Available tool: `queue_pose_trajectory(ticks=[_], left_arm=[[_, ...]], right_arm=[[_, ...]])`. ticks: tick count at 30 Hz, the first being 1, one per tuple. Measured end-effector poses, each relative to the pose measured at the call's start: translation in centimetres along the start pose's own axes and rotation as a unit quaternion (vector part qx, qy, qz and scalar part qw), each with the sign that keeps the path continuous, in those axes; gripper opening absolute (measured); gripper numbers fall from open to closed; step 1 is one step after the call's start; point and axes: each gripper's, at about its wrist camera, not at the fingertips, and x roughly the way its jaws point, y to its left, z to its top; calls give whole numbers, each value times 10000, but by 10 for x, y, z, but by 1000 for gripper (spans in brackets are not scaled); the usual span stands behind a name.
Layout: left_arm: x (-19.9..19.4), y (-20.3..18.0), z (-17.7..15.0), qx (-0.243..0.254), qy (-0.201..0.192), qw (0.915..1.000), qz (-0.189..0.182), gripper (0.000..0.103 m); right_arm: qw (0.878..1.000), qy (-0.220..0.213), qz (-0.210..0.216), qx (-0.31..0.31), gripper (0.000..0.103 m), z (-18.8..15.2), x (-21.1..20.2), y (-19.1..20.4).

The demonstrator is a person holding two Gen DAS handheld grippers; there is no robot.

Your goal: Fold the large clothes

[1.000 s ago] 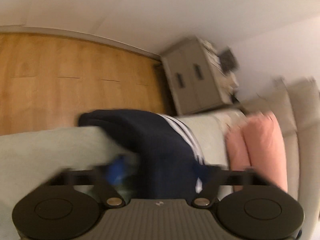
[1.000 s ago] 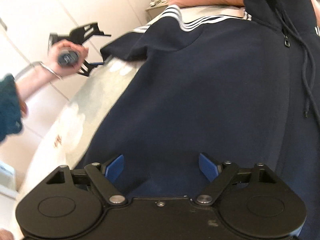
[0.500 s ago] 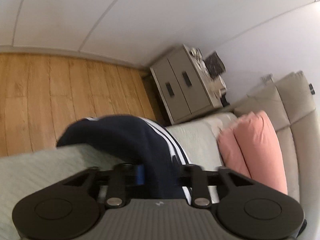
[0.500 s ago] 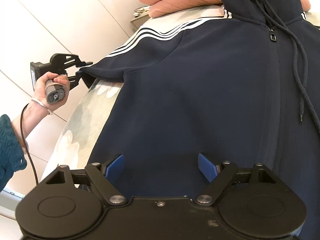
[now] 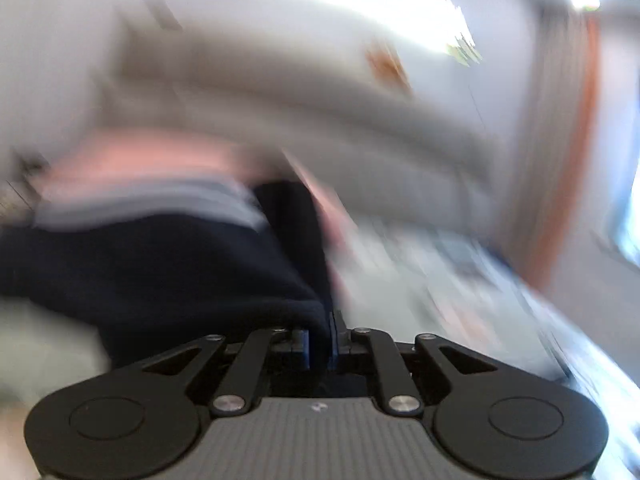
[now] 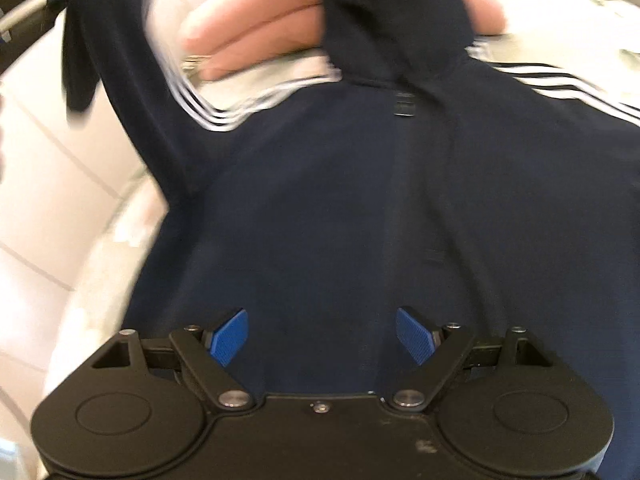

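A navy hoodie (image 6: 360,220) with white sleeve stripes lies spread on the pale floral bed cover (image 6: 132,236). My left gripper (image 5: 319,340) is shut on the cuff of its sleeve (image 5: 168,264); in the right wrist view the sleeve (image 6: 116,60) is lifted up at the top left. My right gripper (image 6: 322,338) is open and empty, low over the hoodie's body. The hood (image 6: 392,16) lies against the pink pillows (image 6: 248,32). The left wrist view is heavily blurred.
Pink pillows (image 5: 136,164) and a beige headboard (image 5: 320,128) show blurred in the left wrist view. A white panelled wardrobe (image 6: 36,140) stands beside the bed on the left.
My left gripper has closed fully on the sleeve cuff and swung it up and over towards the pillows. My right gripper has moved up along the hoodie's body, still open.
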Motion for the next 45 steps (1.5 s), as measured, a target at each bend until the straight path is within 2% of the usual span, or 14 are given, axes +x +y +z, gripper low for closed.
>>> queue_pose_trajectory(ticks=[3,7,11,16,23,28,33,35,36,37,38,41,43,45], left_arm=[[53,-19,-47,-93,1356,9905,-185,13],[68,-4,-83,-593,1928,9794,65,31],[40,4,-85,-515,1796,9819,297,53],[6,18,-71,-350,1446,9865,691,67],[-4,72,-56,-827,1242,9774,1498,75],[27,125,-49,-1298,1166,9676,1822,73],[61,160,-37,-1519,1165,9677,1638,76],[79,176,-35,-1788,1394,9604,1623,76],[87,182,-36,-1895,1444,9575,1627,74],[92,187,-37,-1957,1419,9575,1573,50],[96,190,-38,-1914,1371,9617,1405,6],[94,189,-36,-1693,1098,9688,1439,7],[73,193,-42,-2152,507,9669,1274,6],[52,196,-51,-2498,-28,9594,1308,6]], right_arm=[[9984,172,-333,416,97,-5,-10,-31],[9943,118,-263,1022,97,-21,-28,-65],[9928,81,-227,1173,97,-23,-38,-70],[9938,-436,-86,1021,97,-8,-60,-71],[9929,-1168,-187,119,99,104,-54,-38],[9989,-254,49,-395,100,185,22,-3],[9930,188,-1032,-548,100,220,98,12],[9884,341,-1365,-578,98,220,120,9],[9870,233,-1464,-629,85,218,123,6],[9864,-64,-1493,-678,60,214,116,4],[9895,-321,-1280,-581,15,211,106,-1],[9910,-1249,-477,-74,7,201,53,-20],[9792,-2020,164,66,7,191,6,-33],[9536,-2829,978,321,7,172,-47,-60]])
